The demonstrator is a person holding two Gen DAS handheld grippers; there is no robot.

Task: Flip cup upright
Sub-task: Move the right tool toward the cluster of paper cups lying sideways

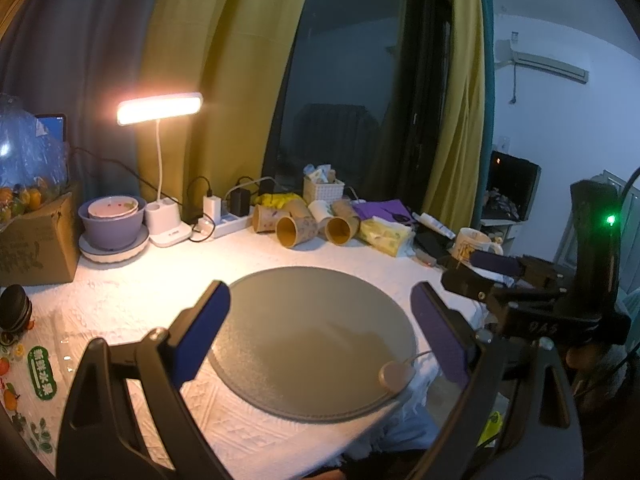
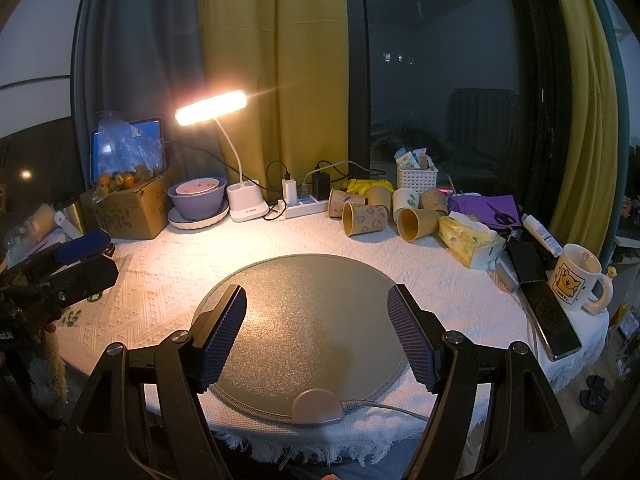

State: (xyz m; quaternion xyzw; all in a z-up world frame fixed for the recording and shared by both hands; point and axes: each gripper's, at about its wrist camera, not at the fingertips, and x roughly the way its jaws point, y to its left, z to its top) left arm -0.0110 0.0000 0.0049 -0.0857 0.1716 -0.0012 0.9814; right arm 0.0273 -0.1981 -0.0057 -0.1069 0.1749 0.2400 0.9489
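Observation:
Several brown paper cups lie on their sides at the back of the table: one with its mouth toward me (image 2: pixel 365 218) (image 1: pixel 295 231), another beside it (image 2: pixel 416 223) (image 1: pixel 341 229). My left gripper (image 1: pixel 320 336) is open and empty above the round grey mat (image 1: pixel 304 344). My right gripper (image 2: pixel 316 334) is open and empty above the same mat (image 2: pixel 312 300). Both grippers are well short of the cups. The right gripper also shows at the right of the left wrist view (image 1: pixel 496 268), and the left gripper at the left of the right wrist view (image 2: pixel 80 256).
A lit desk lamp (image 2: pixel 244 200), stacked bowls (image 2: pixel 198 196), a cardboard box (image 2: pixel 132 208) and a power strip (image 2: pixel 308 204) line the back. A tissue pack (image 2: pixel 468 242), a white basket (image 2: pixel 416 178), phones (image 2: pixel 548 312) and a bear mug (image 2: pixel 576 278) sit on the right.

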